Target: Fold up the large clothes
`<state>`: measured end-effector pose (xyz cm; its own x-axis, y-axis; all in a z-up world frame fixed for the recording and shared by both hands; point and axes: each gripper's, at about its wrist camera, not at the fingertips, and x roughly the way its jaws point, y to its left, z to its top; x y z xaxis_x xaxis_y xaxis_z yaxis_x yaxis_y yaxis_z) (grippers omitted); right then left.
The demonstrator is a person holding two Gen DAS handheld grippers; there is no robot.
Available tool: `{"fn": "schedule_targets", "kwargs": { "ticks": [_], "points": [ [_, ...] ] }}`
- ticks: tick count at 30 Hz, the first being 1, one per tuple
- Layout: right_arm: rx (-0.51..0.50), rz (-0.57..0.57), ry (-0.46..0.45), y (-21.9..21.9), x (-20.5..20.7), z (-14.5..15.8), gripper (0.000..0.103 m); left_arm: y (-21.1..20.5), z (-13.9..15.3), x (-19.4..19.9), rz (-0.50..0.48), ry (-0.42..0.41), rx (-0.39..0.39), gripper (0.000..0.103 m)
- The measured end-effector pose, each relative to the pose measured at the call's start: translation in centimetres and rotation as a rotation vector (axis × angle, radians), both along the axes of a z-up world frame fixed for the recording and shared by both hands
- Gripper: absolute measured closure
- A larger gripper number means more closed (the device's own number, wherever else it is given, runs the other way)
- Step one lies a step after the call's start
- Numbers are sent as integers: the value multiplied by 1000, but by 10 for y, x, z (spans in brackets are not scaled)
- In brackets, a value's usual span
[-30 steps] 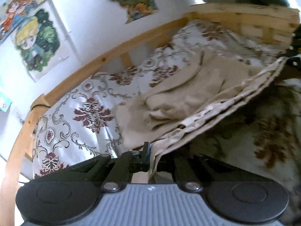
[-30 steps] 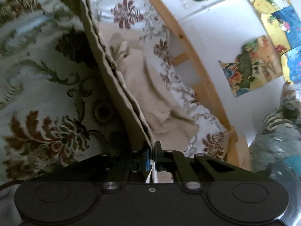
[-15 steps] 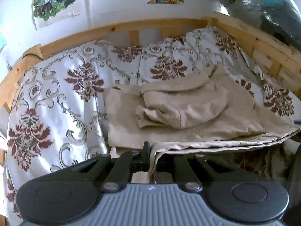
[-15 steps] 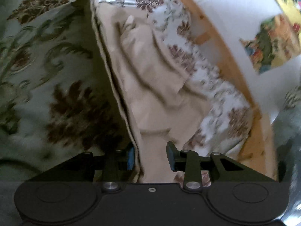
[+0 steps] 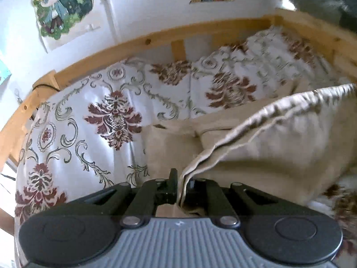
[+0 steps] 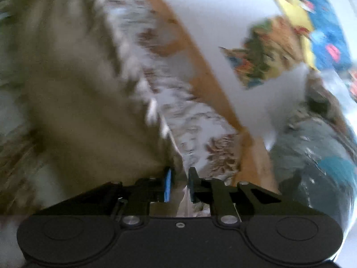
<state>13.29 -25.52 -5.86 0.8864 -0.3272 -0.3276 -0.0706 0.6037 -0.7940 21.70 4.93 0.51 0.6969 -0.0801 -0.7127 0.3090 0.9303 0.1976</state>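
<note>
1. We are handling a large, soft beige fabric garment (image 5: 279, 143) lying on the floral-patterned bedspread (image 5: 93, 120); it is looking light and floppy, best taken by its hemmed edge
2. The left gripper (image 5: 181, 188) is pinching that hem; the right gripper (image 6: 179, 185) has just been closing, jaws slightly apart around cloth
3. Blur is hiding the right view; the garment's far side is cut off

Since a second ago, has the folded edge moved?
Yes. The beige garment's folded edge, held by the left gripper, has swung toward the wooden rail, covering the bunched part.

1 beige garment (image 5: 279, 147), 1 floral bedsheet (image 5: 89, 134), 2 hand-held grippers (image 5: 178, 185), 2 posters (image 5: 63, 6).
</note>
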Motion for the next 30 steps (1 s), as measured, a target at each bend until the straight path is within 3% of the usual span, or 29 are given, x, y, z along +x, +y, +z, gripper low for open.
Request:
{"fn": "schedule_targets", "kwargs": {
  "ticks": [2,5,8,11,12,13,14,15,16,17,19,22,25,28,30],
  "points": [
    [55,-25,-99,1,19,-15,86,2,-13,14,-2,18,-17,95],
    [27,-14,-126,0,36,-37,87,10,-36,35,33,37,-93,95],
    [91,-39,-113,-8,55,-46,85,10,-63,53,103,53,-150,95],
    [129,-84,-78,-10,71,-59,85,9,-76,56,103,52,-159,93],
    [140,-96,-63,-9,75,-64,86,13,-75,53,98,44,-199,89],
    [157,-108,-46,-10,78,-68,86,21,-72,51,95,50,-278,73],
    [177,-122,-28,-12,82,-71,86,30,-68,49,101,66,-367,45],
    [200,-135,-15,-12,83,-73,86,39,-64,47,117,81,-456,35],
    [227,-147,-4,-14,86,-75,86,47,-60,44,138,81,-534,29],
    [242,-152,1,-14,86,-76,86,53,-55,42,152,73,-581,28],
    [246,-152,8,-13,88,-81,86,60,-43,36,134,66,-618,21],
    [272,-159,15,-15,88,-83,86,64,-24,22,82,44,-586,6],
    [332,-167,4,-21,85,-78,77,53,-11,3,-47,29,-435,2],
    [413,-155,-23,-27,77,-67,47,27,-13,-19,-142,17,-192,2],
    [478,-136,-56,-30,68,-57,14,11,-22,-30,-196,37,-93,2]
  ]
}}
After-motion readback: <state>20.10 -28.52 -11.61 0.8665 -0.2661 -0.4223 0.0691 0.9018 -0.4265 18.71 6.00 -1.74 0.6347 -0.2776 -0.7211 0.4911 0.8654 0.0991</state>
